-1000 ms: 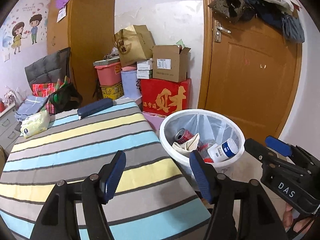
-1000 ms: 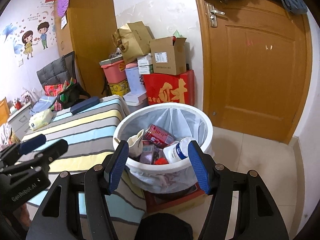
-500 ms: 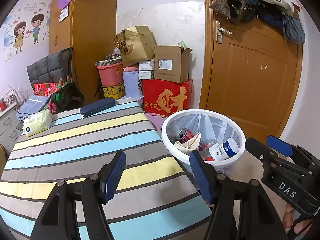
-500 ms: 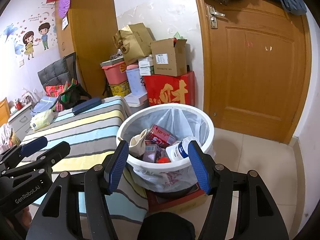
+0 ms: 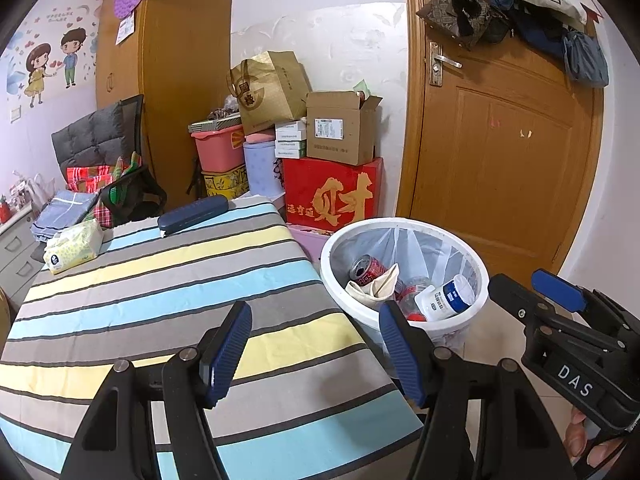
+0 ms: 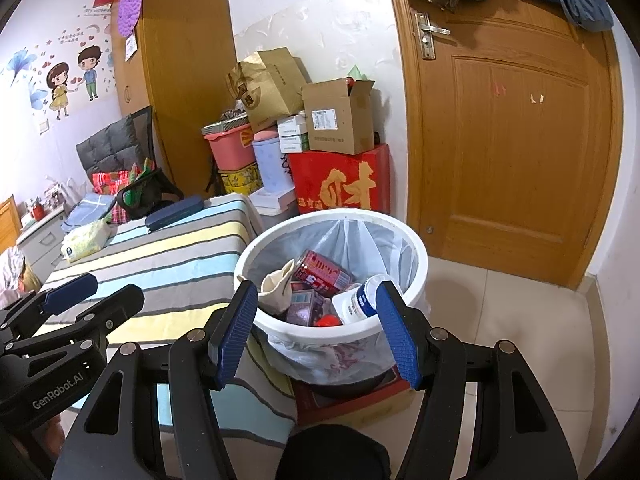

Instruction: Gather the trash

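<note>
Trash: red drink can (image 6: 322, 273), cream crumpled cloth or paper bag (image 6: 277, 286), white plastic bottle with blue label (image 6: 357, 303), purple-printed carton (image 6: 306, 307) and a small red item (image 6: 329, 321); all lie inside the bin
Bin: white round plastic waste bin (image 6: 416, 256) lined with a clear bag; stands on the floor just beside the table's corner, in front of the wooden door (image 6: 516, 140); roughly half full, judging by the contents against the rim
Table: striped cloth in grey, blue and yellow (image 5: 168, 280); centre and near part bare
Left on table: white-and-yellow tissue pack (image 5: 74, 245) and dark blue oblong case (image 5: 193, 215) at the far edge; neither reads as trash, though I cannot be sure
Left gripper (image 5: 316, 356): blue pads spread, nothing between them; over the table's near edge
Right gripper (image 6: 318, 328): pads spread wide, nothing pinched; aimed at the bin's near rim
Progress: judged nearly or fully done; no loose rubbish visible on the cloth; floor by the bin looks clean
Remaining: possibly a last check of the table's far edge; otherwise nothing evident
</note>
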`<action>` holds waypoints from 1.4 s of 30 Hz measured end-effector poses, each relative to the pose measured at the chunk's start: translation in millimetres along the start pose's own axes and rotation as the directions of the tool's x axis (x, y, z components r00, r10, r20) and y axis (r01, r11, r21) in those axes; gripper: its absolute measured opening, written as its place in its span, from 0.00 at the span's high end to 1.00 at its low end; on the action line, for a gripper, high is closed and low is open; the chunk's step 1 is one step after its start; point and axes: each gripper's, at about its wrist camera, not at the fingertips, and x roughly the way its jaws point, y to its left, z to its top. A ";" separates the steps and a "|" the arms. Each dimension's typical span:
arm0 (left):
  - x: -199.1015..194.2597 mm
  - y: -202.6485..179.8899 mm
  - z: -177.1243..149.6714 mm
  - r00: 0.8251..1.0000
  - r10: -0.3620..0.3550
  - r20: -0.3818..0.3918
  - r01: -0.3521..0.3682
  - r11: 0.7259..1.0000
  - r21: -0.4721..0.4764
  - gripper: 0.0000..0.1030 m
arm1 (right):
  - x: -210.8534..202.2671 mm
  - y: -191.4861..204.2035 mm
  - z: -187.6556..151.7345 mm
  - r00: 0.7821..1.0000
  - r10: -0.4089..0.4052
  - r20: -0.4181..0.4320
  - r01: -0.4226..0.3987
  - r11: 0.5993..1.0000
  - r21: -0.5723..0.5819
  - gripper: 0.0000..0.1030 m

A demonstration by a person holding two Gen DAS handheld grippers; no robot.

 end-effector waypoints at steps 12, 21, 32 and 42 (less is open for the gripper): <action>-0.1 -0.1 -1.2 1.000 -0.002 0.003 0.002 1.000 -0.002 0.36 | -0.5 0.9 -0.1 1.000 -0.003 0.003 0.003 1.000 -0.001 0.39; -0.7 1.9 -2.0 1.000 -0.004 0.002 0.004 1.000 -0.004 0.36 | -1.4 2.1 -0.3 1.000 -0.001 0.003 0.001 1.000 -0.002 0.39; -2.3 1.8 -1.8 1.000 -0.007 0.000 0.007 1.000 -0.003 0.36 | -2.9 2.1 0.9 1.000 -0.003 0.006 0.003 1.000 0.002 0.39; -3.5 1.1 -1.9 1.000 -0.009 -0.005 0.009 1.000 -0.003 0.36 | -3.0 1.8 1.5 1.000 -0.007 0.008 0.007 1.000 0.003 0.39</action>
